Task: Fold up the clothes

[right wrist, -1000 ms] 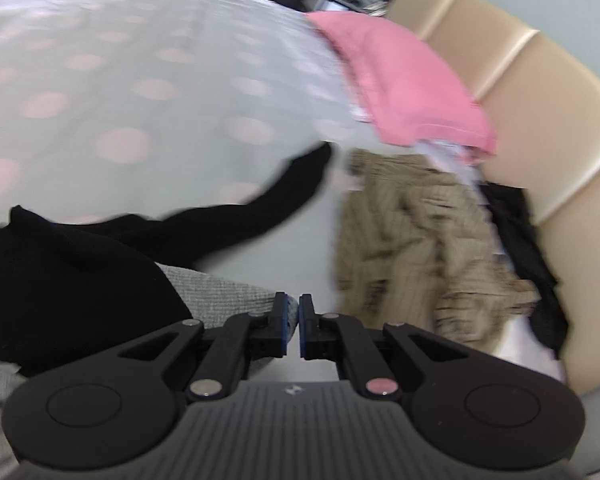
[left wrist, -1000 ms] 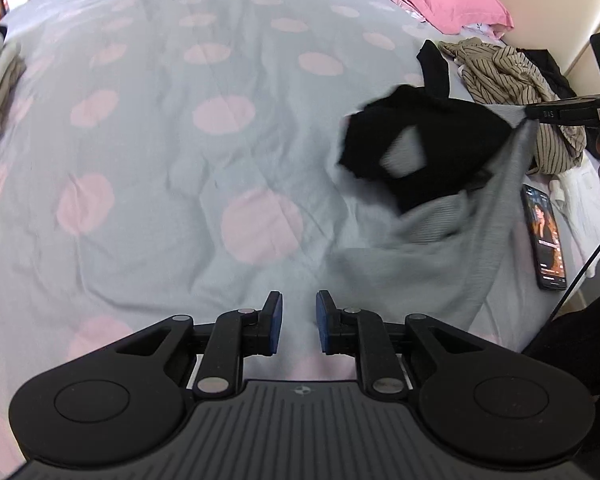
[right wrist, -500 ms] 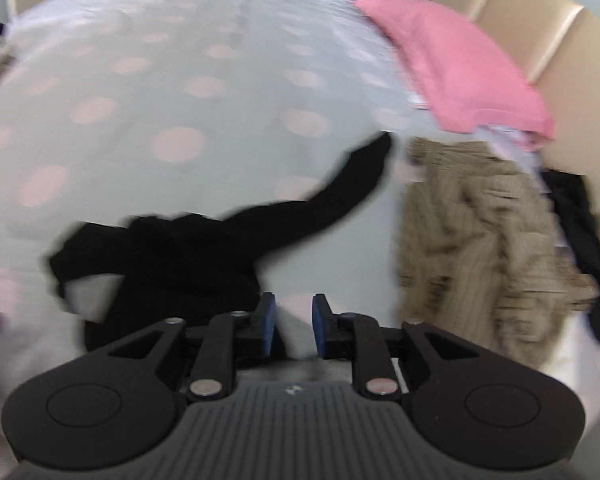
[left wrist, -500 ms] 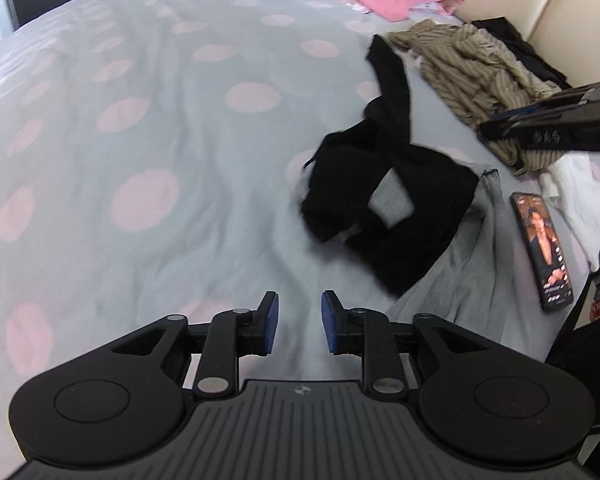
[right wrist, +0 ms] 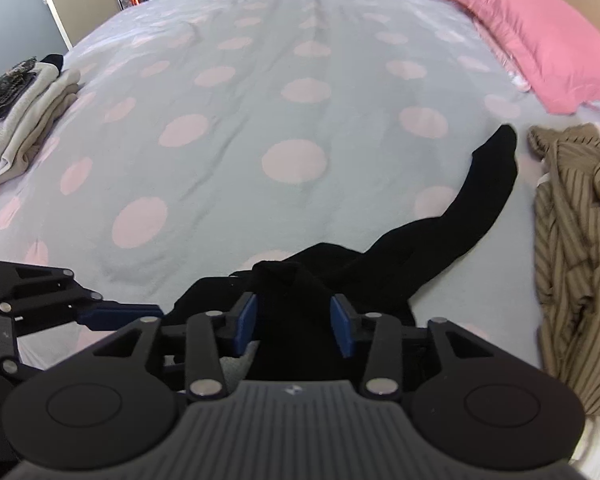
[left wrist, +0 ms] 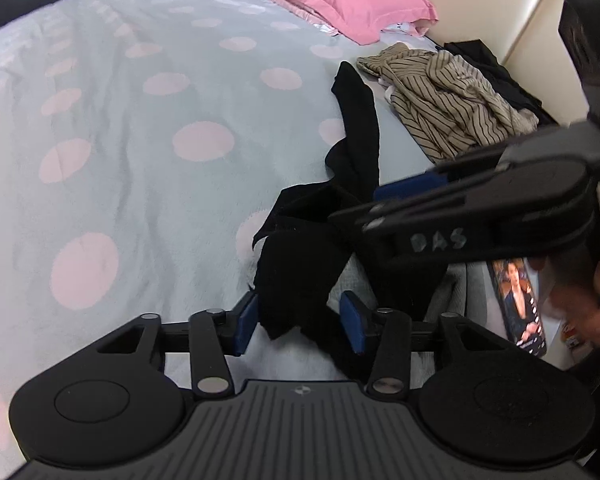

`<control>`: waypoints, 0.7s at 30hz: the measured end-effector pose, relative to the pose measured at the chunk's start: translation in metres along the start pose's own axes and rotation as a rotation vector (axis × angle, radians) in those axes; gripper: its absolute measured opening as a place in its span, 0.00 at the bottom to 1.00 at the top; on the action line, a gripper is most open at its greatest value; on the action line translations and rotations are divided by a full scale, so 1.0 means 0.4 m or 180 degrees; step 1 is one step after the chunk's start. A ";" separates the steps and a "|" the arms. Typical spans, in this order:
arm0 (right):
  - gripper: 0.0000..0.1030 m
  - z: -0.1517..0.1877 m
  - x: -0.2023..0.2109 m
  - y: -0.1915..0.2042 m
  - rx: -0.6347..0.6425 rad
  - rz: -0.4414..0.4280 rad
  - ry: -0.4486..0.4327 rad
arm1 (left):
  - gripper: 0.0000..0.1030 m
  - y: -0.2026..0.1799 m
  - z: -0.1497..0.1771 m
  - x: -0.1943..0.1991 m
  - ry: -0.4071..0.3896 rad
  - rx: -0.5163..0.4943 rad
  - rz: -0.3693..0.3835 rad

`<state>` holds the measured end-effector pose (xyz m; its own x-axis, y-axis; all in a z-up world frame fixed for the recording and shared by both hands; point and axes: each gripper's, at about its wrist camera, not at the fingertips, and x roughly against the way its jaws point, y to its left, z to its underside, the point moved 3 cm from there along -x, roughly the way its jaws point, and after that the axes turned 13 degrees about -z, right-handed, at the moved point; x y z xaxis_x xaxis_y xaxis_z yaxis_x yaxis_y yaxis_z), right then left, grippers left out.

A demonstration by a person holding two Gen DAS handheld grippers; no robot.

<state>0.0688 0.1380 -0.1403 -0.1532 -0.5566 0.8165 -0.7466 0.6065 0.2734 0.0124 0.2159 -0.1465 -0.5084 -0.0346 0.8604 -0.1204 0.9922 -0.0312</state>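
you had both tools down over the black garment (left wrist: 300, 280), which lay crumpled on the spotted duvet (left wrist: 148, 128) near the bed edge, one long black leg or sleeve trailing toward the striped beige top (left wrist: 452, 100). a second ago the right gripper (right wrist: 293, 318) was pressed together and pulling grey cloth and the black piece sideways; now its jaws were opening, black fabric bunched between the blue pads but not pinched. left gripper (left wrist: 298, 322) went from nearly closed over bare duvet to opening around a loose black edge, also no pinch yet. so you'd dropped the drag and were re-gripping, probably to spread it flat before folding. folded pile (right wrist: 28, 112) sat well apart at the far left. phone (left wrist: 520, 304) lay beside the garment, don't snag it.
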 end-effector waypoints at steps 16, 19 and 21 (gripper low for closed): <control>0.39 0.019 0.033 -0.023 -0.0424 -0.0403 0.0167 | 0.04 -0.137 -0.005 0.040 -0.0349 -0.0446 0.0432; 0.15 0.039 0.031 -0.038 -0.0443 -0.0368 0.0220 | 0.04 -0.154 0.001 0.047 -0.0352 -0.0534 0.0434; 0.12 0.045 0.044 -0.051 -0.0462 -0.0325 0.0183 | 0.05 -0.163 0.006 0.055 -0.0368 -0.0617 0.0362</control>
<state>0.0699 0.1058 -0.1407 -0.0409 -0.5887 0.8073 -0.6544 0.6264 0.4236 0.0071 0.1504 -0.1265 -0.6049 0.0762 0.7927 0.1033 0.9945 -0.0168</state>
